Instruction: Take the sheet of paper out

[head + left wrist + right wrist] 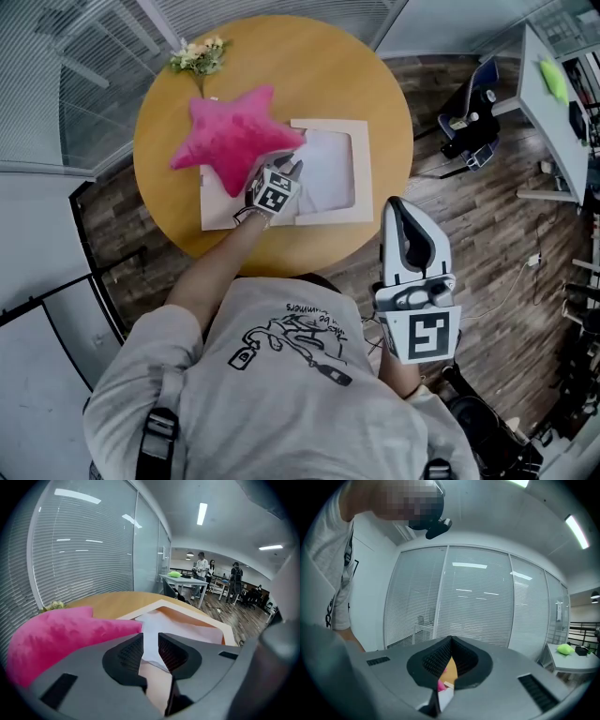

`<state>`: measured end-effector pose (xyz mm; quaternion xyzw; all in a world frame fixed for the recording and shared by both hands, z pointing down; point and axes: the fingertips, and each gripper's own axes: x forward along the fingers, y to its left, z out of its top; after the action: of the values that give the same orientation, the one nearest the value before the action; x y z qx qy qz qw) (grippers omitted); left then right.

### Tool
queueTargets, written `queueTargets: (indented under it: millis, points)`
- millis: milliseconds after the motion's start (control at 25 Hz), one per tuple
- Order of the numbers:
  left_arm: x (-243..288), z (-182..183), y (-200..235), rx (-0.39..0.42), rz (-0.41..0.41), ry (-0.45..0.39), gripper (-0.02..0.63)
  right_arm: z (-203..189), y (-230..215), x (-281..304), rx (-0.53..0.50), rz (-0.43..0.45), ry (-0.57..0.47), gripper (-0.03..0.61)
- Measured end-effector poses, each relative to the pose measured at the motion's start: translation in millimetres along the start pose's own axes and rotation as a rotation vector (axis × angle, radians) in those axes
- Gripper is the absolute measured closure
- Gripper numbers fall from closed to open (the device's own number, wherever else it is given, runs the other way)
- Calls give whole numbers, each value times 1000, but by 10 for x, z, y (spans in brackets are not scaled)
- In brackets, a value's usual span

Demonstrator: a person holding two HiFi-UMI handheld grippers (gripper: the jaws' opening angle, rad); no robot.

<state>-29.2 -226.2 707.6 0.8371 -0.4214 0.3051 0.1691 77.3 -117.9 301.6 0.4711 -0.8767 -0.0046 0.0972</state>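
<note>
Round light-wood surface (pixel 366 75) on dark wood-plank floor (pixel 487 225). Glass partition walls with closed white blinds (pixel 84 555) alongside. White office desk (pixel 183 579) further back. Long strip lights (pixel 202 513) lit on white ceiling (pixel 234 529).

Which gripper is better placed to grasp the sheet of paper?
Left. The left gripper is low over the sheet of paper inside the frame on the table, jaws apart. The right gripper is held back off the table, jaws together.
</note>
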Motion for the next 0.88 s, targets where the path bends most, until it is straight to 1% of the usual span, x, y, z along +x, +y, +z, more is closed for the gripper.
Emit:
queueTargets:
  millis: [200, 280, 400, 520, 720, 880]
  points:
    - [234, -142, 106, -66, 11, 50, 494, -55, -32, 19, 4, -1, 13, 571]
    - [308, -223, 111, -86, 8, 72, 485, -73, -43, 36, 26, -16, 14, 571]
    - [378, -283, 130, -99, 30, 91, 452, -90, -88, 57, 65, -49, 19, 571]
    - [457, -303, 145, -118, 51, 109, 416, -125, -116, 51, 48, -42, 26, 571]
    - [572, -351, 147, -129, 53, 131, 422, -197, -139, 49, 66, -54, 32, 571]
    - [595, -352, 173, -125, 65, 135, 482, -215, -166, 44, 73, -60, 36, 571]
